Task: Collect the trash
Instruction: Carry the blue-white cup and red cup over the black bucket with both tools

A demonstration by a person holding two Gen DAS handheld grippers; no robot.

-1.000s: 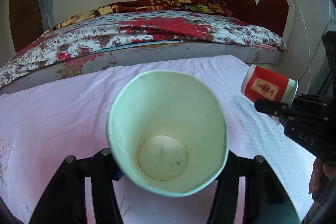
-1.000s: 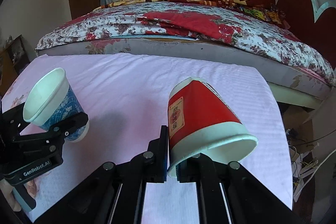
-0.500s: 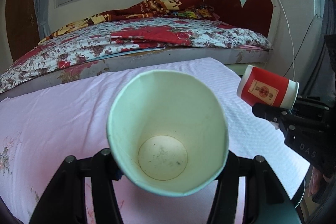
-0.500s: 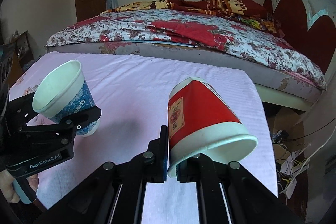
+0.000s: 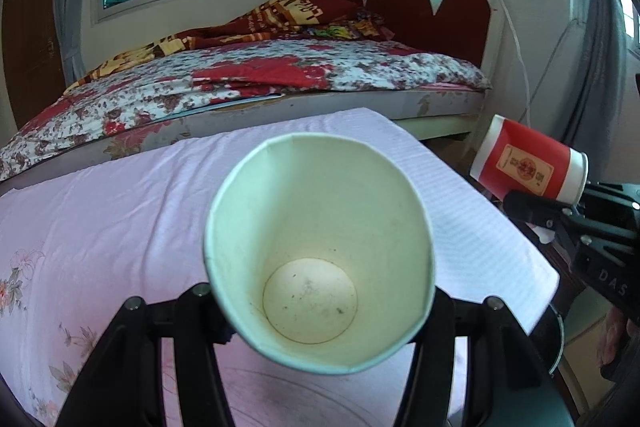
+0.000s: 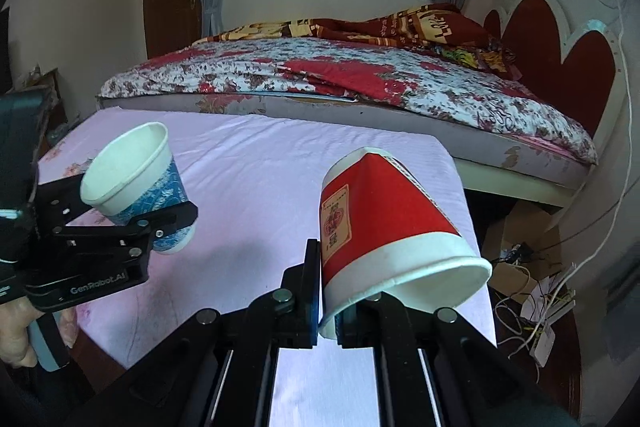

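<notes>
Two paper cups held off the table, both hand-held grippers carrying toward the right edge.

Left: left hand-held gripper (image 6: 160,223), jaws half open, clamped on blue-patterned cup (image 6: 136,183) (empty, specks inside). Centre: table (image 6: 256,179) under pink cloth, bed (image 6: 340,75) behind. Right: right hand-held gripper (image 6: 326,291), shut, pinching the rim wall of red cup (image 6: 384,211). Since a second ago both have lifted and drifted right, cup past the table edge; probably heading for a bin.
</notes>
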